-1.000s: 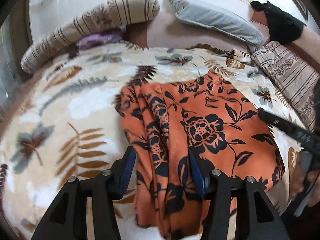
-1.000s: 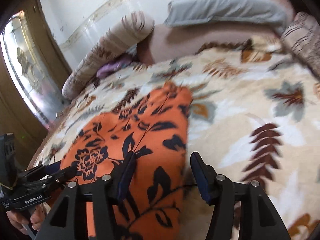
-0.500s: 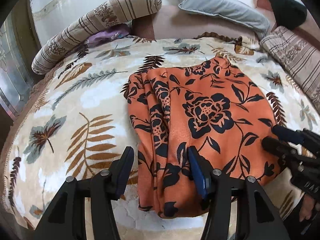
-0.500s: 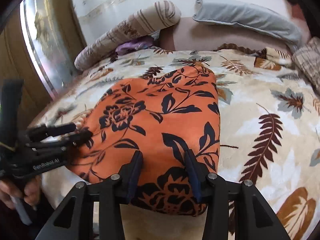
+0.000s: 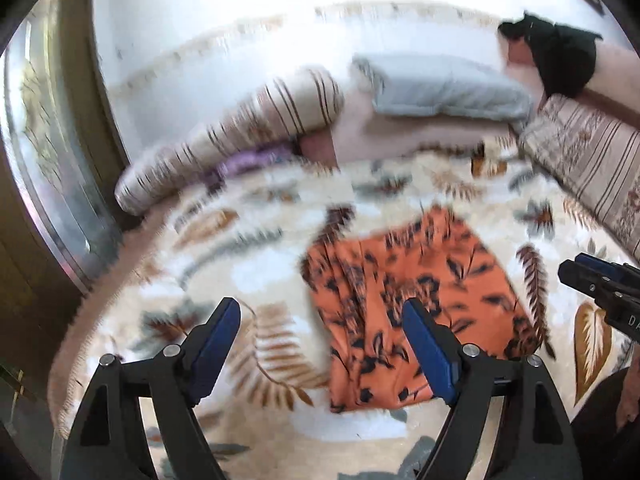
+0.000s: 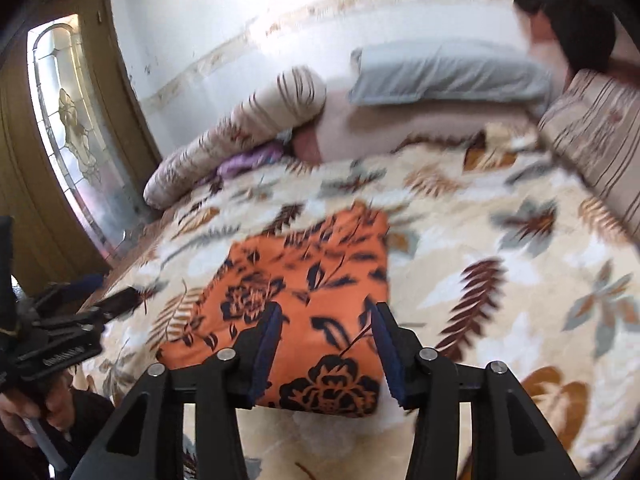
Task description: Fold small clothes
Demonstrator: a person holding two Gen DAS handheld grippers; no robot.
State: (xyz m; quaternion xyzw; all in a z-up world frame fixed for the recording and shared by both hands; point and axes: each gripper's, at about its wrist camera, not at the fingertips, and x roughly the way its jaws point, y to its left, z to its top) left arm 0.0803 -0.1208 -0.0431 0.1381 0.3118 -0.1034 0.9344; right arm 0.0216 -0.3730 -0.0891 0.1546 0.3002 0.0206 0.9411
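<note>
An orange garment (image 5: 420, 288) with a black flower print lies folded flat on the leaf-patterned blanket (image 5: 256, 268). My left gripper (image 5: 320, 312) hovers above the garment's near left corner. Its jaws are opening wide and nothing is between the pads. In the right wrist view the same garment (image 6: 312, 272) lies below my right gripper (image 6: 328, 312). Those jaws are opening too, held above the near edge of the cloth and not pressing on it. The right gripper (image 5: 592, 276) shows at the right edge of the left view. The left gripper (image 6: 80, 304) shows at the left of the right view, held by a hand.
A striped bolster (image 5: 240, 136), a grey pillow (image 5: 440, 88) and a striped cushion (image 5: 592, 168) line the back and right of the bed. A purple cloth (image 6: 248, 160) lies by the bolster. A black item (image 5: 560, 56) sits back right. A glazed wooden door (image 6: 68, 120) stands left.
Both grippers have lifted and drawn back from the garment, which now looks smaller and lies flat. The left jaws have spread much wider. The right jaws have narrowed slightly then widened.
</note>
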